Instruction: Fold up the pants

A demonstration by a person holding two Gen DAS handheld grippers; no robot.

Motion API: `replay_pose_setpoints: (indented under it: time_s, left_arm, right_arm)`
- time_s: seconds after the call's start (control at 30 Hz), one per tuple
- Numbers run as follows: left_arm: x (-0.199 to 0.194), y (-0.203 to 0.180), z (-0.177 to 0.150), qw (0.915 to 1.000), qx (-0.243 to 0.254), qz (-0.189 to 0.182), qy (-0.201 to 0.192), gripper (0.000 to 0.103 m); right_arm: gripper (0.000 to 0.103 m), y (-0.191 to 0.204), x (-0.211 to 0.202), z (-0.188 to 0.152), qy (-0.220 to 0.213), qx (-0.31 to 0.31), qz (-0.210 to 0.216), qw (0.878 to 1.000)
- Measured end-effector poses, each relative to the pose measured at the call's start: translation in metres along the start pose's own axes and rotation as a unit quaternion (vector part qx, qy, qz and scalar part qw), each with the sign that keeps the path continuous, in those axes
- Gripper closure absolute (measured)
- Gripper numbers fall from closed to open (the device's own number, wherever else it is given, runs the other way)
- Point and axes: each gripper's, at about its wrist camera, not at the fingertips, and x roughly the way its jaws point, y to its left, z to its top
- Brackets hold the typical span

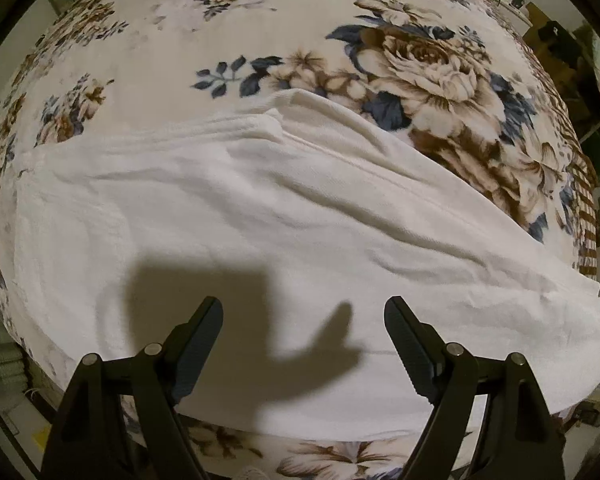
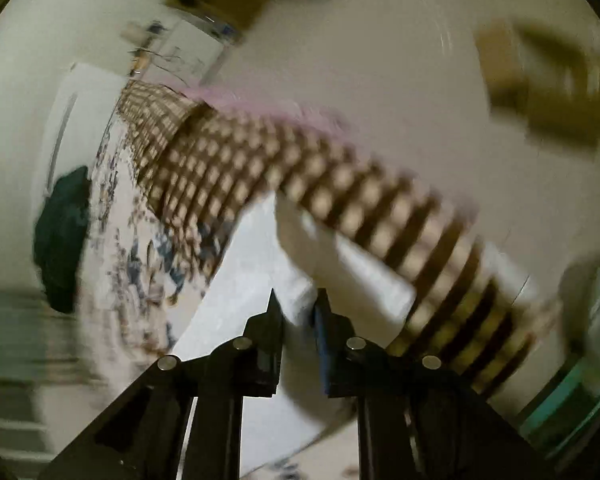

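White pants (image 1: pixel 260 200) lie spread across a floral blanket (image 1: pixel 440 72) on a bed, with creases running from upper left to lower right. My left gripper (image 1: pixel 304 312) hangs just above them, pointing straight down. Its jaws stand wide open with nothing between them, and its shadow falls on the cloth. The right wrist view is motion-blurred. There my right gripper (image 2: pixel 298 304) has its jaws close together, with a fold of the white pants (image 2: pixel 252 280) filling the gap between the pads. The cloth runs up and to the right from the tips.
A brown-and-cream checked cover (image 2: pixel 340 184) runs along the bed's edge beside the pants. A dark green bundle (image 2: pixel 62 236) lies at the far left of the bed. Boxes and clutter (image 1: pixel 548 36) stand beyond the bed.
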Motion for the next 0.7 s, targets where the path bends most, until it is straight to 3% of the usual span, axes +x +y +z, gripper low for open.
replay_pose_setpoints:
  time_s: [0.07, 0.1, 0.23, 0.33, 0.5, 0.6, 0.63, 0.7]
  left_arm:
    - [-0.001, 0.007, -0.003, 1.0000, -0.003, 0.004, 0.000, 0.020]
    - [-0.001, 0.010, -0.004, 1.0000, -0.004, 0.005, 0.001, 0.020]
    - [-0.003, 0.018, -0.005, 0.9999, -0.008, 0.012, 0.003, 0.020]
    - [-0.006, 0.011, 0.003, 0.9999, -0.005, 0.013, -0.001, 0.020]
    - [-0.002, -0.012, 0.036, 0.9995, 0.008, 0.028, -0.007, 0.020]
    - [0.010, -0.022, 0.056, 0.9993, 0.014, 0.031, 0.013, 0.020]
    - [0.014, -0.021, 0.060, 0.9994, 0.007, 0.026, 0.023, 0.021]
    - [0.027, -0.018, 0.069, 0.9986, -0.021, 0.004, 0.048, 0.021]
  right_arm:
    - [0.064, -0.001, 0.020, 0.004, 0.052, -0.028, -0.091, 0.994]
    - [0.064, 0.000, 0.024, 0.007, 0.054, -0.035, -0.114, 0.991]
    - [0.059, 0.040, 0.020, 0.012, 0.057, -0.049, -0.067, 0.995]
    - [0.056, 0.100, 0.046, -0.013, 0.131, -0.055, -0.019, 0.990]
    - [0.056, 0.200, 0.123, -0.085, 0.252, 0.004, 0.056, 0.966]
    - [0.056, 0.226, 0.167, -0.118, 0.289, 0.063, 0.030, 0.955]
    - [0.058, 0.228, 0.175, -0.125, 0.289, 0.079, 0.020, 0.954]
    - [0.091, 0.232, 0.185, -0.135, 0.274, 0.098, -0.010, 0.957]
